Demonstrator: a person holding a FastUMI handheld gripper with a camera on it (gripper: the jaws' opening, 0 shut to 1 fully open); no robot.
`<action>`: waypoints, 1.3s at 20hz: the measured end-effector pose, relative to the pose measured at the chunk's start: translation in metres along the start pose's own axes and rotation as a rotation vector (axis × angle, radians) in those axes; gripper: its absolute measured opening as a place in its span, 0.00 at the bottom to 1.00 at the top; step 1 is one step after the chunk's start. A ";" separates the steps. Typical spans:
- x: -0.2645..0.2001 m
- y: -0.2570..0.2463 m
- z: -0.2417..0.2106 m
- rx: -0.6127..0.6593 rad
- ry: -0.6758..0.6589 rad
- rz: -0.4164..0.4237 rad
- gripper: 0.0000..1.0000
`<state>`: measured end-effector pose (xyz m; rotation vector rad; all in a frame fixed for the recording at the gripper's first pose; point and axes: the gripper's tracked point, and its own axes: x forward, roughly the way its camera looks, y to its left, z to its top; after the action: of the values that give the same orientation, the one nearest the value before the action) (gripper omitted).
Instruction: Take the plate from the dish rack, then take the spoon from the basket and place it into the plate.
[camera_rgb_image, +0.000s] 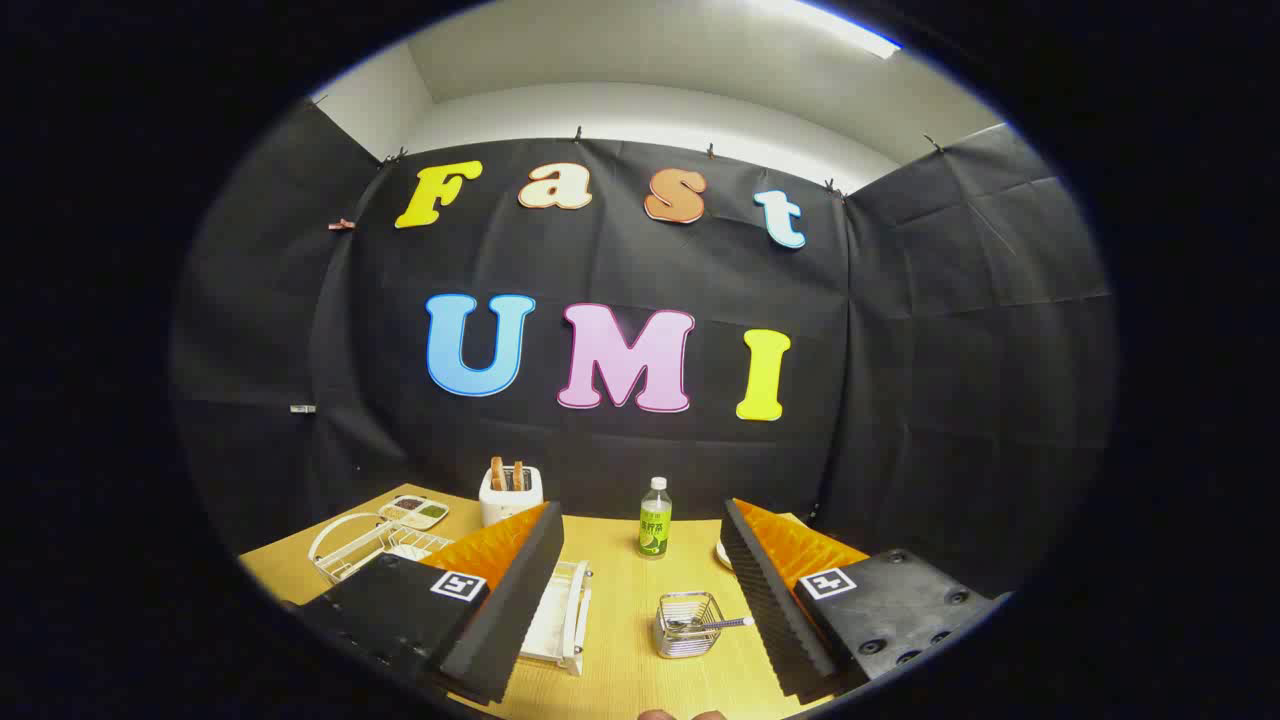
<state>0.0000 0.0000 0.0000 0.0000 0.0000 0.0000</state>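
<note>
I see the spoon (712, 624) lying in the wire basket (687, 626), its handle sticking out over the rim toward the right finger. The basket stands on the wooden table (625, 620) between the two fingers, nearer the right one and not touching it. The plate (724, 553) shows as a pale sliver on the table just behind the tip of the right finger — most of it is hidden. The dish rack (560, 622) is a white frame on the table, touching or just beside the left finger, partly covered by it.

The gripper (640, 530) is spread wide, fingers apart and holding nothing.

Beyond the fingers, a green-labelled bottle (654, 519) stands upright near the middle of the table. Left of it, a white toaster (510, 494) holds two slices of bread. Farther left sit a divided tray (418, 512) and a white wire rack (355, 545) — both well apart from the basket.
</note>
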 end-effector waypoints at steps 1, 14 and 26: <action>0.001 0.002 -0.002 0.002 0.007 0.002 0.97; 0.000 0.008 -0.016 0.006 0.045 -0.002 0.97; 0.023 0.015 -0.018 0.008 0.085 0.013 0.97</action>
<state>0.0230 0.0146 -0.0182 0.0080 0.0846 0.0128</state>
